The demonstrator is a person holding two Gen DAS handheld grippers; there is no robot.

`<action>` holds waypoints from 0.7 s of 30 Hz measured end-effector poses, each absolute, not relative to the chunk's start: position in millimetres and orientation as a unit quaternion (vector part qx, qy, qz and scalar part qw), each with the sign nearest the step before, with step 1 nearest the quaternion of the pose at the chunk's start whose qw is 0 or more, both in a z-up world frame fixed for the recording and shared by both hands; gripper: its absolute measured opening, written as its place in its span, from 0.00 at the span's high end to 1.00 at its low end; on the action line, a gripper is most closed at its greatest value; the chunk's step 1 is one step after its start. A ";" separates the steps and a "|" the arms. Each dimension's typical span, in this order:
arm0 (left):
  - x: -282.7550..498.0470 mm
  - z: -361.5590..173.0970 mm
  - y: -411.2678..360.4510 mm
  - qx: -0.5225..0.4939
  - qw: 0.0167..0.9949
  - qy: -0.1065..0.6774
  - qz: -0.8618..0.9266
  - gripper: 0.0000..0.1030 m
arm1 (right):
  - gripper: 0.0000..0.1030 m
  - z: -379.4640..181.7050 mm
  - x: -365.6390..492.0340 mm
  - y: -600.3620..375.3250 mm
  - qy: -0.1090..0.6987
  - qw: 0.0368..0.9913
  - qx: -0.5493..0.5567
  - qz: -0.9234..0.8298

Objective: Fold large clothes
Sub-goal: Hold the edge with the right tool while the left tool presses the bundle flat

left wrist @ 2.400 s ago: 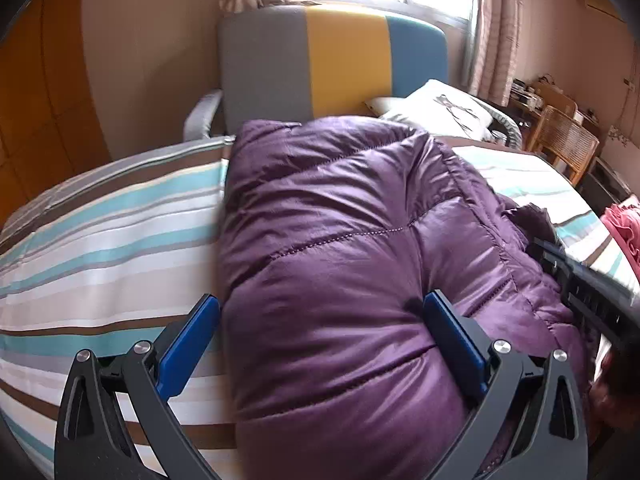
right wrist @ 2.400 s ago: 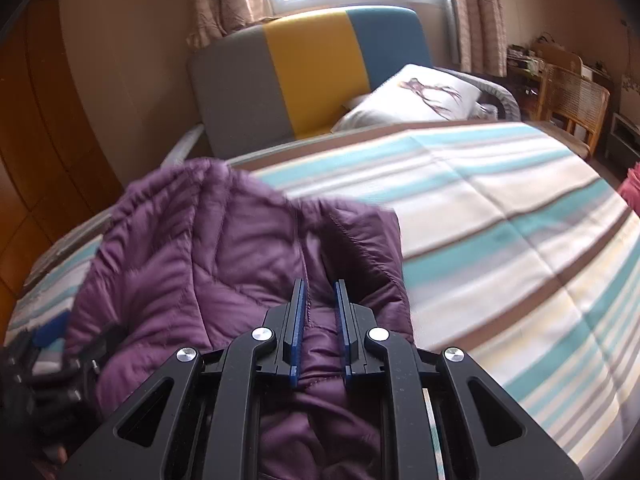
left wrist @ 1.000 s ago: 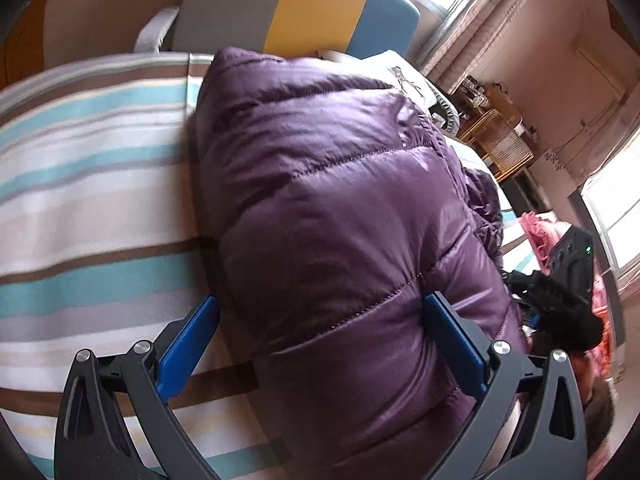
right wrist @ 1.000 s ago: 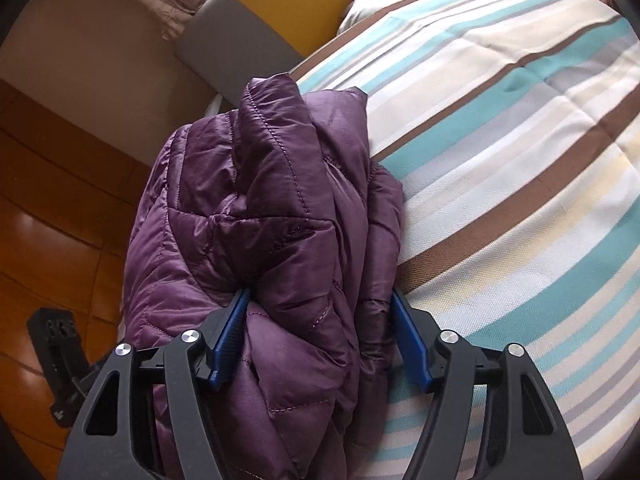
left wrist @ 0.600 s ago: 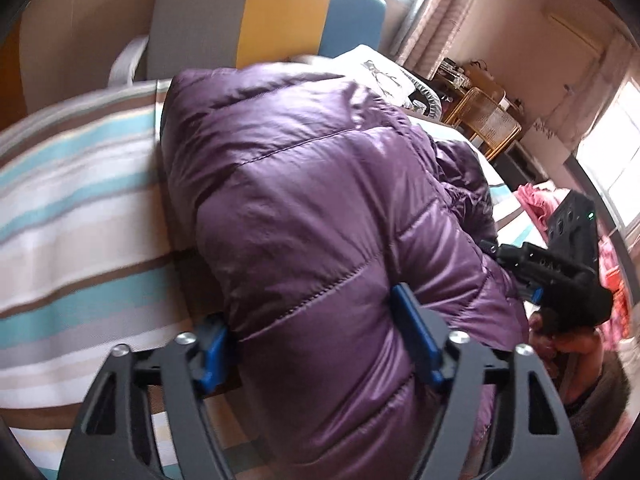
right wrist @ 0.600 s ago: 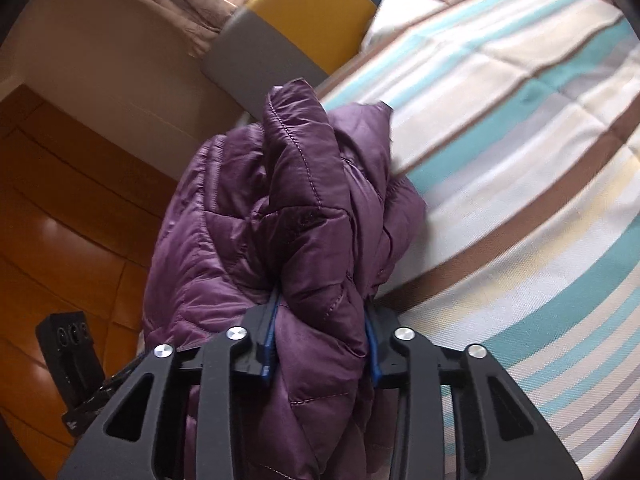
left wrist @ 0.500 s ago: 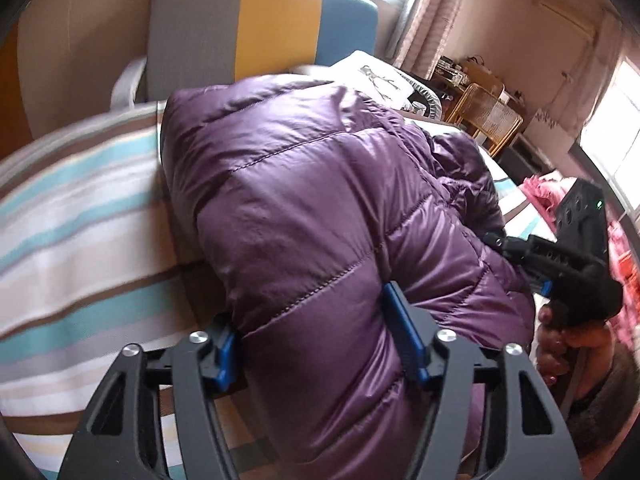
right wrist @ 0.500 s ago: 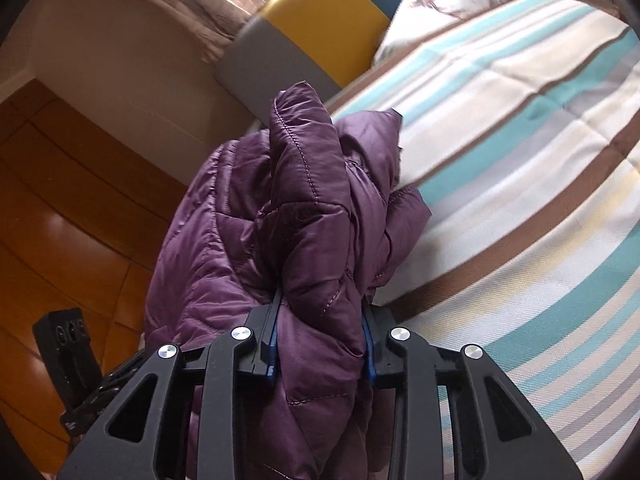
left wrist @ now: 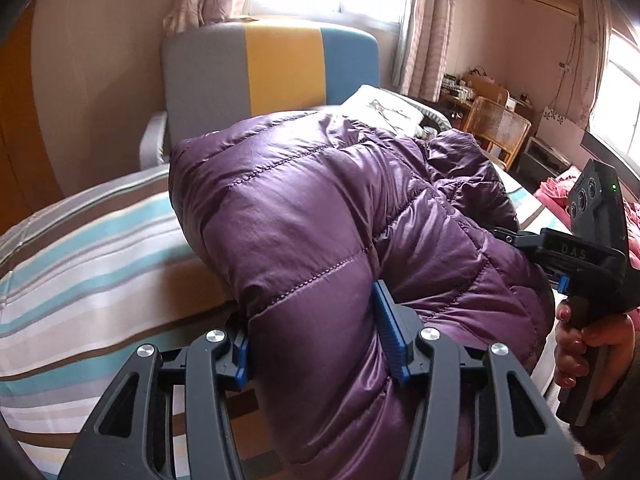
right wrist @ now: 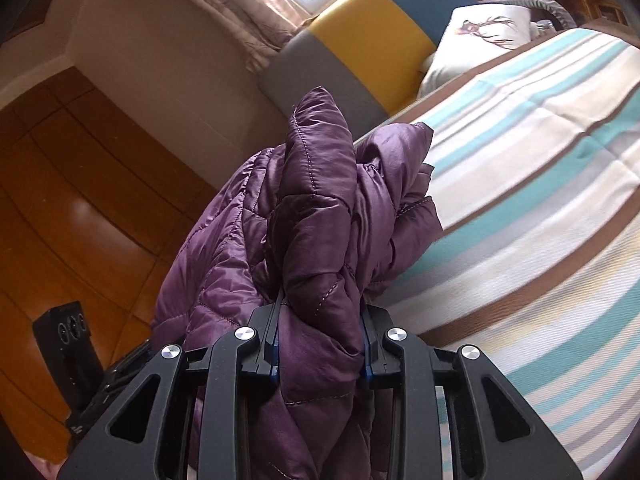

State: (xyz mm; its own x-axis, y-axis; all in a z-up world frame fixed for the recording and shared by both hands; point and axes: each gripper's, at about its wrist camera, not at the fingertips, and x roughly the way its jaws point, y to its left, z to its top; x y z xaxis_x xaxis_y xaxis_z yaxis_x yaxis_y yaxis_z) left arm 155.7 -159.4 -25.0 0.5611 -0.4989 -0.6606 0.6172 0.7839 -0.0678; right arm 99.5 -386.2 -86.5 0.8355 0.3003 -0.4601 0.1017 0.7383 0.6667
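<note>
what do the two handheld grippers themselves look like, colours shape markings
Both the left gripper and right gripper are matte black plastic linkages with triangular cut-outs and round silver pivot screws, and their fingers carry ribbed blue pads. From the left wrist, the right gripper shows embossed "DAS" lettering, a black module with round lenses and a green light, and a pistol-style handle.

Bare striped bedspread (right wrist: 540,208) lies open right of the bunched purple jacket (right wrist: 320,216); headboard (left wrist: 272,68) blocks beyond.
</note>
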 end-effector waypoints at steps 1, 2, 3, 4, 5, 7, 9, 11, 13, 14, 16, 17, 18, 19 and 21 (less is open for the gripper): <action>156.9 -23.0 -154.5 0.084 0.881 0.342 -0.314 0.51 | 0.73 -84.5 101.9 -382.6 0.279 0.890 0.356 0.061; 158.4 -21.6 -151.6 0.082 0.883 0.341 -0.312 0.51 | 0.73 -82.9 106.3 -378.8 0.278 0.891 0.354 0.063; 160.2 -19.5 -145.8 0.079 0.886 0.338 -0.308 0.51 | 0.73 -81.2 109.9 -374.8 0.277 0.892 0.351 0.067; 162.7 -17.4 -140.5 0.077 0.888 0.336 -0.304 0.51 | 0.73 -79.6 113.5 -371.3 0.275 0.893 0.350 0.071; 165.5 -17.2 -137.7 0.077 0.890 0.335 -0.301 0.51 | 0.73 -77.0 116.3 -369.1 0.275 0.893 0.349 0.074; 172.8 -12.9 -125.6 0.073 0.894 0.331 -0.292 0.51 | 0.73 -72.8 127.0 -360.9 0.275 0.893 0.346 0.083; 181.2 -9.1 -114.5 0.069 0.898 0.329 -0.284 0.51 | 0.73 -67.9 139.5 -352.6 0.275 0.895 0.340 0.091; 190.1 -5.1 -102.5 0.066 0.902 0.326 -0.275 0.51 | 0.73 -64.1 150.3 -346.0 0.274 0.896 0.335 0.100; 200.7 -1.3 -90.6 0.063 0.907 0.322 -0.265 0.51 | 0.73 -59.4 163.8 -337.1 0.274 0.897 0.330 0.109; 204.4 0.1 -86.4 0.062 0.908 0.321 -0.261 0.51 | 0.73 -57.2 172.9 -335.5 0.274 0.897 0.328 0.112; 216.4 3.0 -74.2 0.057 0.912 0.318 -0.251 0.51 | 0.73 -53.6 185.6 -331.7 0.274 0.897 0.325 0.118; 220.6 4.1 -70.1 0.056 0.914 0.317 -0.247 0.51 | 0.73 -52.1 194.1 -327.3 0.274 0.898 0.321 0.122; 226.6 5.1 -65.2 0.054 0.916 0.316 -0.243 0.51 | 0.73 -51.7 197.8 -324.3 0.274 0.899 0.319 0.124; 232.5 5.9 -60.8 0.054 0.917 0.315 -0.238 0.51 | 0.73 -51.7 204.0 -320.7 0.275 0.899 0.316 0.126; 243.8 6.1 -58.3 0.054 0.919 0.314 -0.232 0.51 | 0.73 -51.3 212.5 -314.9 0.276 0.900 0.312 0.127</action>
